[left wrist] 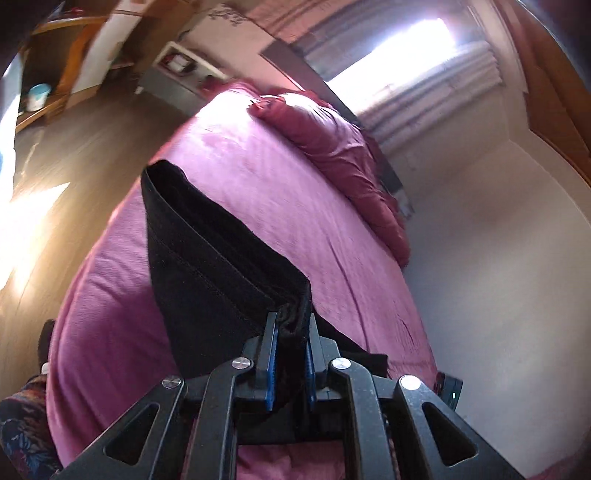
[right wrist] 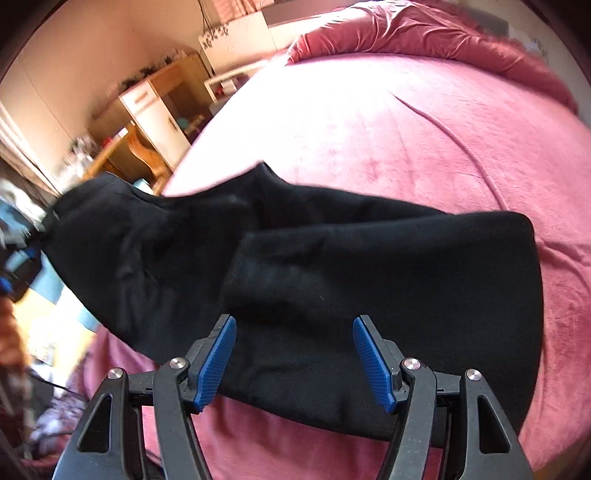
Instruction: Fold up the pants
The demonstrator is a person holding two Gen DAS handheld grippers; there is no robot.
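Observation:
Black pants (right wrist: 332,266) lie folded across the pink bed (right wrist: 424,140), with one end lifted off it at the left. In the left wrist view my left gripper (left wrist: 291,317) is shut on a bunched edge of the pants (left wrist: 207,258), which hang from its blue pads down toward the bed. That same gripper shows as a blurred blue and black shape (right wrist: 18,254) at the left edge of the right wrist view. My right gripper (right wrist: 293,325) hovers over the folded part, open, with nothing between its blue pads.
A rumpled dark pink duvet (right wrist: 443,29) lies along the far side of the bed. Wooden shelves and a white cabinet (right wrist: 155,107) stand beyond the bed's left side. Wooden floor (left wrist: 66,155) runs beside the bed. A curtained window (left wrist: 406,81) glows at the back.

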